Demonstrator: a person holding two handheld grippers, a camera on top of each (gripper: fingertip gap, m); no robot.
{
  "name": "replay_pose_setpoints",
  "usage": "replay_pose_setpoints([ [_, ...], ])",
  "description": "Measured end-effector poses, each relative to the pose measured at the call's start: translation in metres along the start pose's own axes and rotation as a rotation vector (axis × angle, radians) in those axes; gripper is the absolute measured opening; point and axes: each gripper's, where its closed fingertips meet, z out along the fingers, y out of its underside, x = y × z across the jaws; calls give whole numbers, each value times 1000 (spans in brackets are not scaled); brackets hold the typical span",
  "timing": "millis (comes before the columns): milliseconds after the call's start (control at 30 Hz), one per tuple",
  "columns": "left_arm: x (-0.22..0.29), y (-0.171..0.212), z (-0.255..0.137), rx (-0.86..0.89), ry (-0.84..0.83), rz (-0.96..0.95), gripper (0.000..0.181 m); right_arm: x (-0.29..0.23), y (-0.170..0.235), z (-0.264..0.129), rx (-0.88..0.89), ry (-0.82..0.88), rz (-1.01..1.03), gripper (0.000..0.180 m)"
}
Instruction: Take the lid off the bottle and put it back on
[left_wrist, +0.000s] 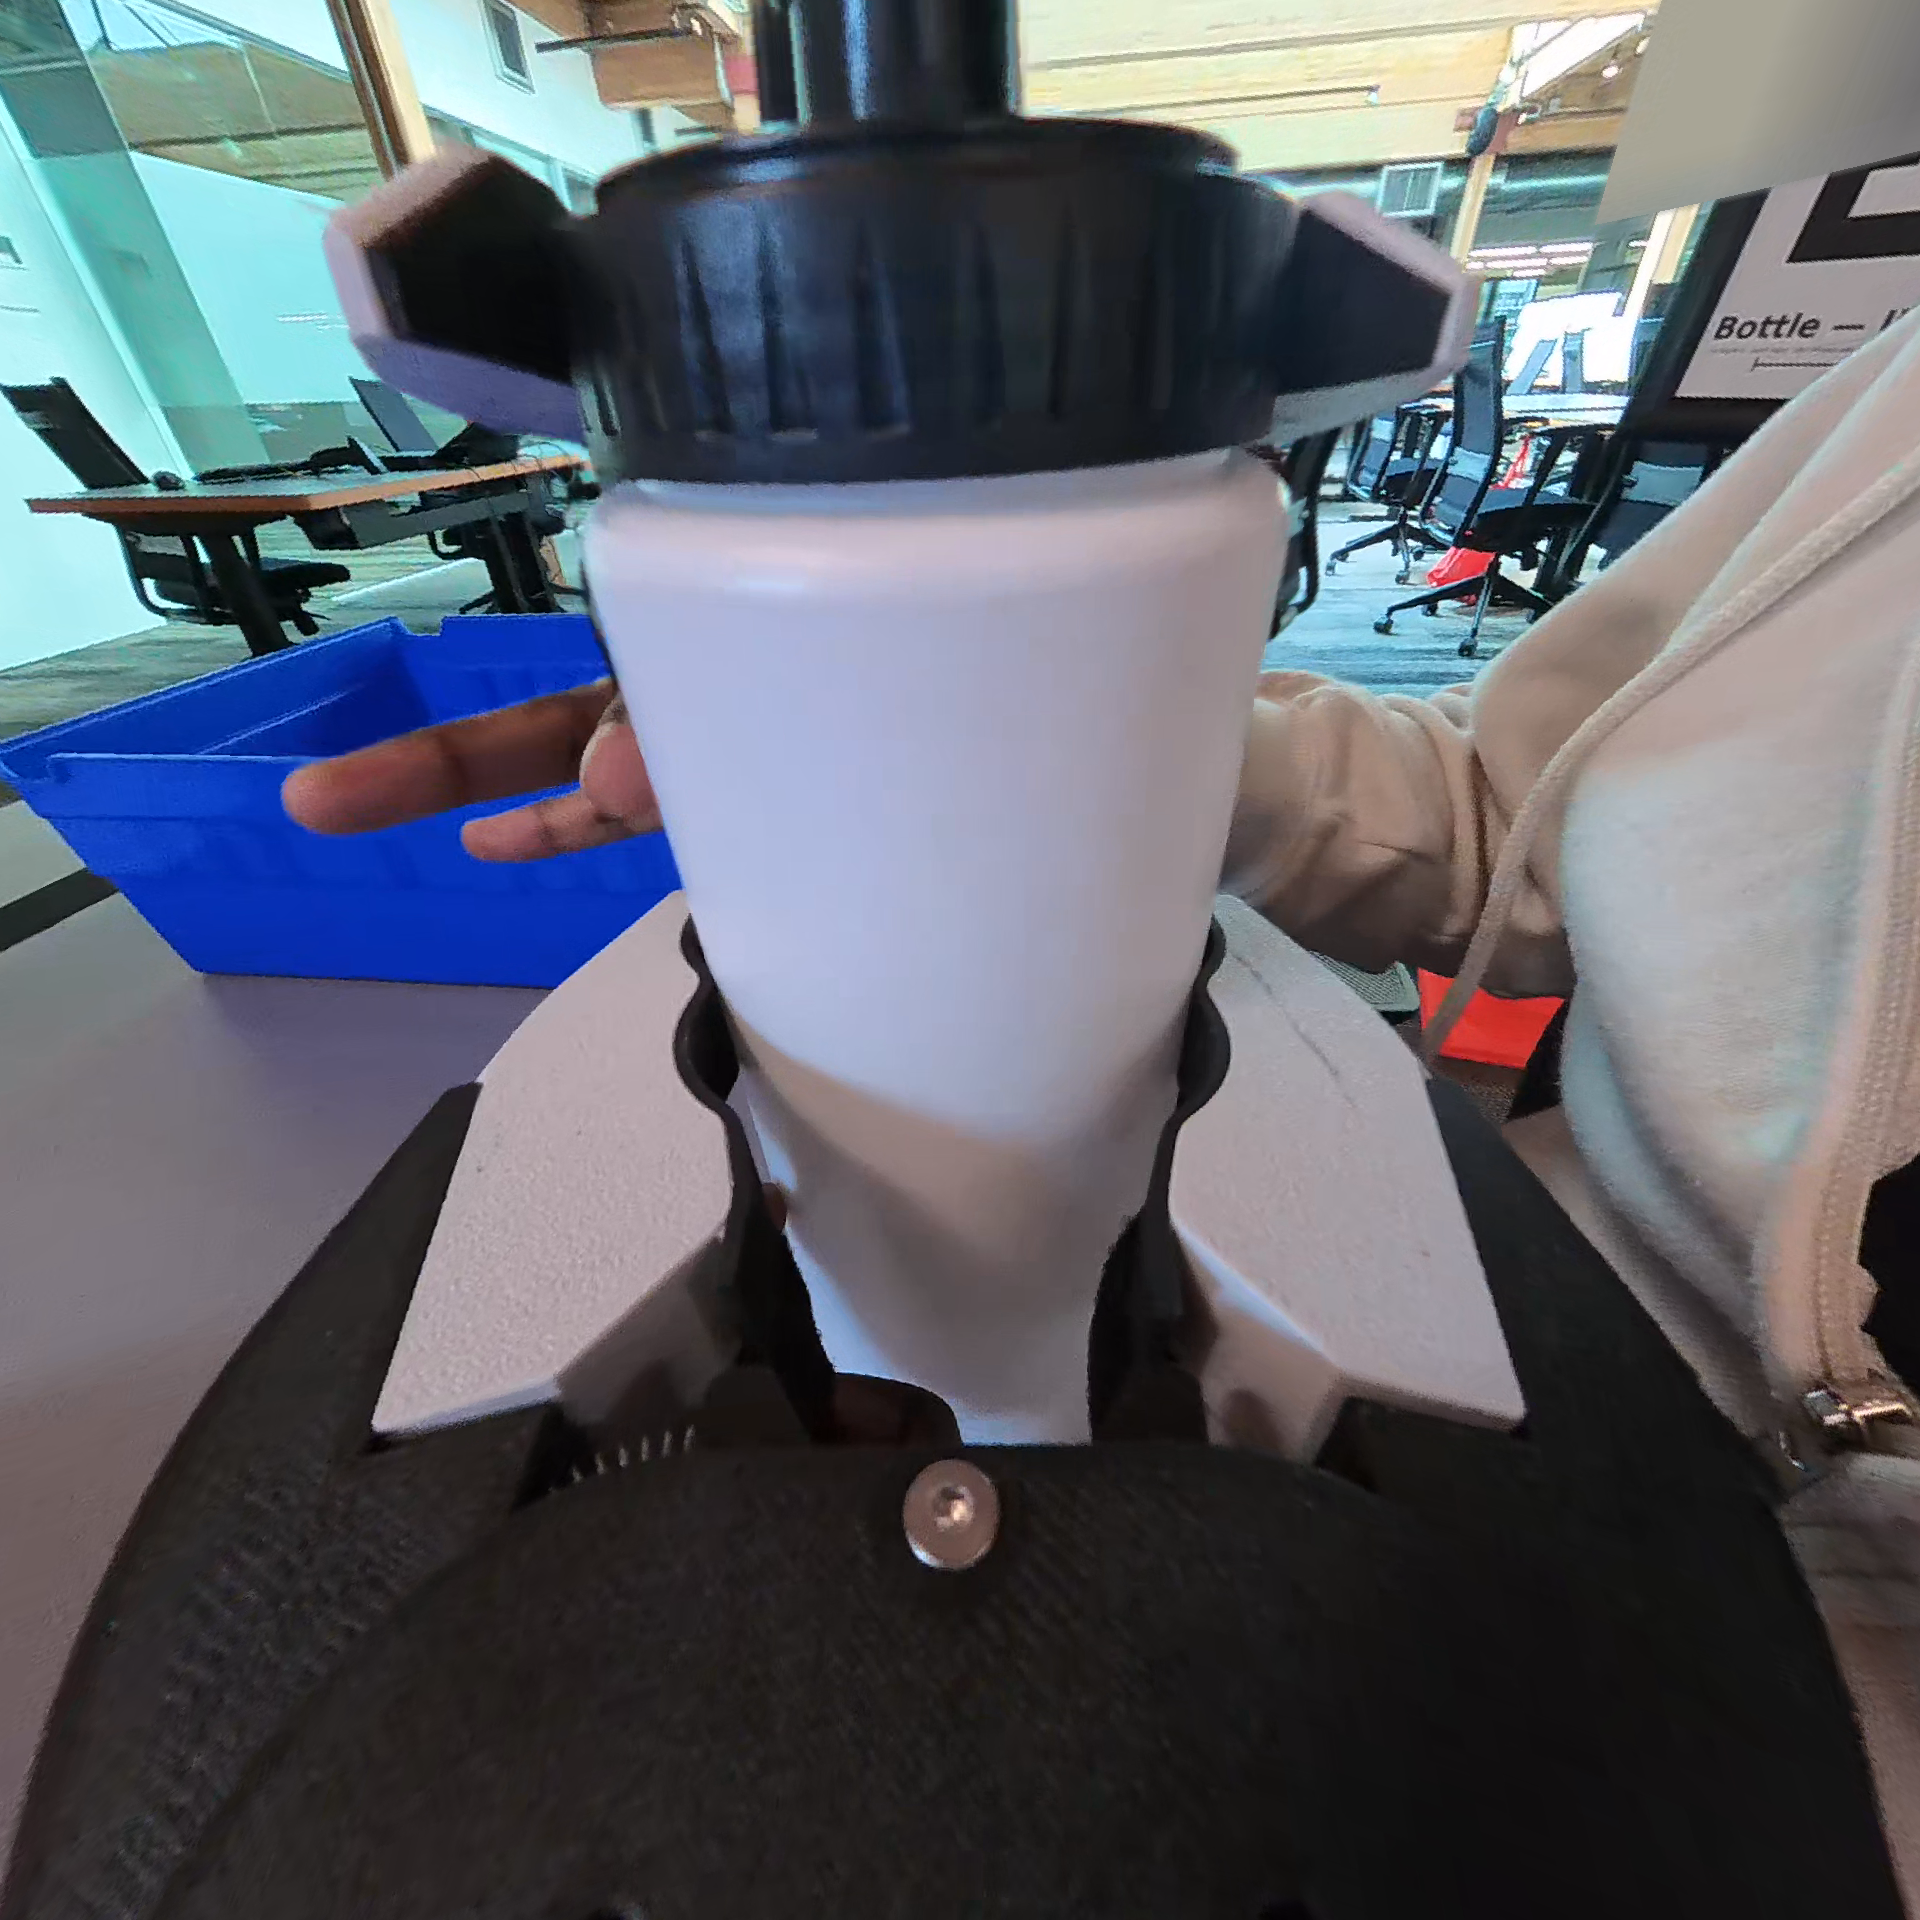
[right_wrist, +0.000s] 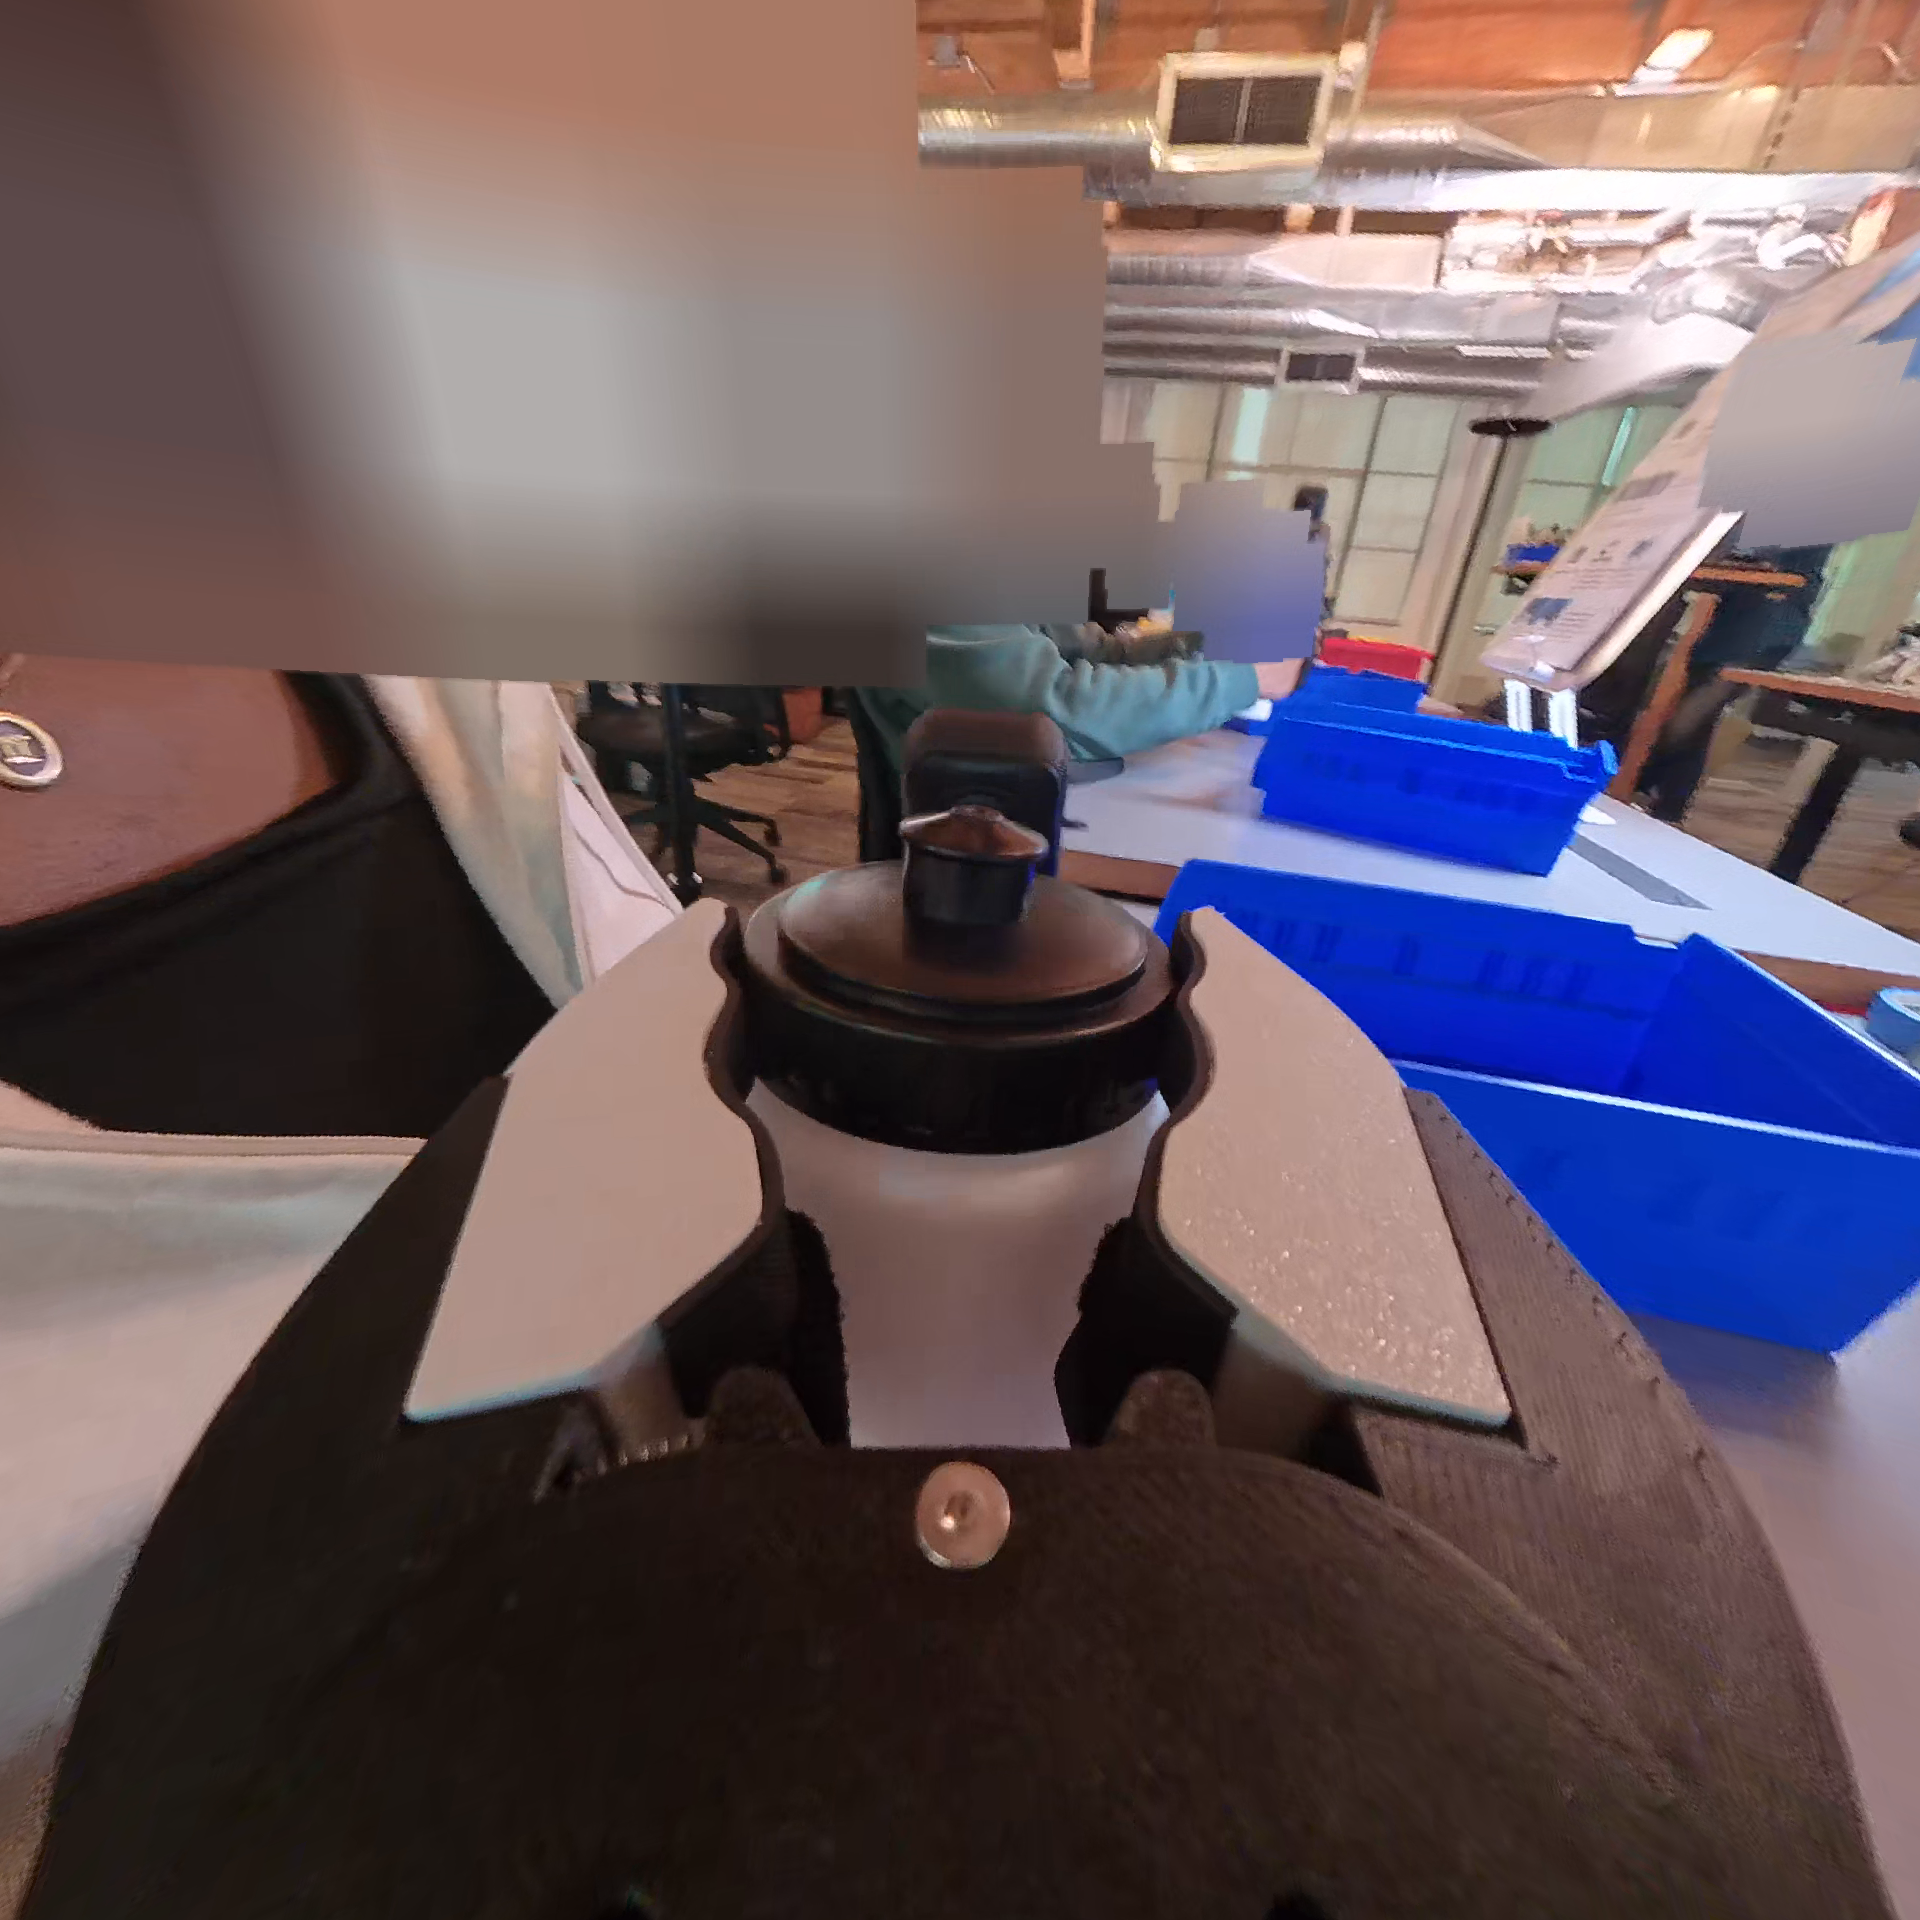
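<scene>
A white bottle (left_wrist: 935, 779) stands upright with its black ribbed lid (left_wrist: 935, 312) seated on the neck. My left gripper (left_wrist: 951, 987) is shut on the bottle's lower body, one finger on each side. My right gripper (left_wrist: 914, 291) shows at the top of the left wrist view, its fingers pressed against both sides of the lid. In the right wrist view, my right gripper (right_wrist: 956, 997) is shut on the lid (right_wrist: 951, 956), which has a black spout on top, with the white bottle (right_wrist: 956, 1247) below it. The bottle's base is hidden.
A blue bin (left_wrist: 312, 831) sits on the grey table (left_wrist: 156, 1143) behind the bottle at left, and a hand (left_wrist: 447, 769) reaches out behind the bottle. A person in a cream hoodie (left_wrist: 1662, 831) is close on the right. Two blue bins (right_wrist: 1662, 1143) (right_wrist: 1434, 790) stand to the right. Some 9 cm of space lies between my two pairs of fingers.
</scene>
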Motion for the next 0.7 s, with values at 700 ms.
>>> replay_pose_setpoints([
  [700,-25,3,-6,-57,-175,-17,86,30,0,-8,-221,560,-173,71],
])
